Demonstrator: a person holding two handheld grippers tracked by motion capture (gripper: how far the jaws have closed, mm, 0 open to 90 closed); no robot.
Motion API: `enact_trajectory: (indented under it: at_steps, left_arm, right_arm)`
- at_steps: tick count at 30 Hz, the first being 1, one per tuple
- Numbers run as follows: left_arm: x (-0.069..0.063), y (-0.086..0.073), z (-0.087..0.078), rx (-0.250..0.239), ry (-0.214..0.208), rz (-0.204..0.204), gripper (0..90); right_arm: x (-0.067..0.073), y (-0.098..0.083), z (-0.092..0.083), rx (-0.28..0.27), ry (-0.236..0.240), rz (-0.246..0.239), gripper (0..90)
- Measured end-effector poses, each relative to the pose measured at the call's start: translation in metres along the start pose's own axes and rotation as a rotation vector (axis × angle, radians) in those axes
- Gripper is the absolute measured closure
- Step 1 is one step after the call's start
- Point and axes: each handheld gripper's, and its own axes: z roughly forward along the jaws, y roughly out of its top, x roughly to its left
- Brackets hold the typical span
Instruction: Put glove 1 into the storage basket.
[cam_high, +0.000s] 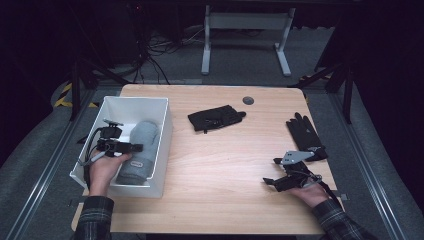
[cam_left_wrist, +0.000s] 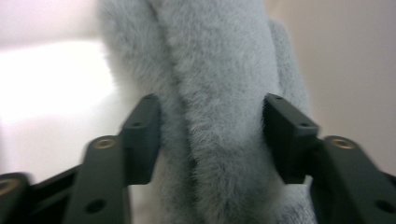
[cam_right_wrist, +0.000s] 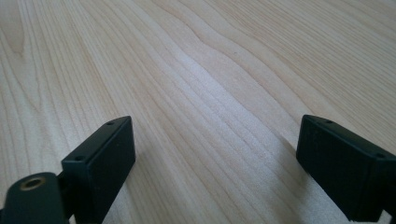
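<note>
A fluffy grey mitten (cam_high: 138, 150), soft and long-piled, lies lengthwise in the white rectangular bin (cam_high: 165, 131) at the left of the pale wood-grained table (cam_high: 225, 165). The left hand (cam_high: 102, 172) reaches over the bin's near wall, its left gripper (cam_high: 131, 148) lying level across the mitten. In the left gripper view the jaws stand partly apart with the fur between them, the pads at its sides; whether they press cannot be told. The right gripper (cam_high: 270, 181) rests low over bare wood, jaws wide and empty. Two black gloves (cam_high: 216, 118) (cam_high: 304, 134) lie flat farther off.

The small label on the grey mitten (cam_high: 136, 163) is too blurred to read.
</note>
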Motion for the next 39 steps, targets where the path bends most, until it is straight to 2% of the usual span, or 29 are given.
enact_trajectory:
  at_steps: [1, 2, 3, 4, 6, 12, 20, 28, 39]
  left_arm:
    - [-0.001, 0.001, -0.004, -0.024, 0.0, -0.001, 37.6]
    - [-0.001, 0.001, -0.004, -0.024, 0.0, -0.001, 33.8]
    - [-0.005, 0.003, -0.015, -0.066, 0.007, 0.008, 31.1]
    - [-0.005, 0.003, -0.015, -0.066, 0.007, 0.008, 29.8]
    - [-0.01, 0.007, -0.027, -0.105, 0.015, 0.024, 27.9]
    - [-0.025, 0.015, -0.048, -0.152, -0.011, 0.069, 24.9]
    - [-0.068, 0.028, -0.061, -0.191, -0.063, 0.172, 21.4]
    - [-0.114, 0.038, -0.06, -0.199, -0.123, 0.271, 19.3]
    - [-0.181, 0.041, -0.038, -0.19, -0.194, 0.409, 15.2]
  right_arm:
    - [0.0, 0.0, 0.0, 0.0, 0.0, 0.0, 12.4]
    - [0.0, 0.0, 0.0, 0.0, 0.0, 0.0, 12.4]
    - [0.0, 0.0, 0.0, 0.0, 0.0, 0.0, 12.4]
    - [0.0, 0.0, 0.0, 0.0, 0.0, 0.0, 12.4]
    - [0.0, 0.0, 0.0, 0.0, -0.001, 0.001, 12.4]
    - [0.0, 0.0, 0.0, 0.001, -0.003, 0.002, 12.2]
    - [0.001, 0.0, 0.0, 0.002, -0.009, 0.003, 11.8]
    - [0.001, 0.0, 0.0, 0.002, -0.01, 0.003, 11.6]
    - [0.001, 0.0, 0.0, 0.001, -0.01, 0.003, 11.6]
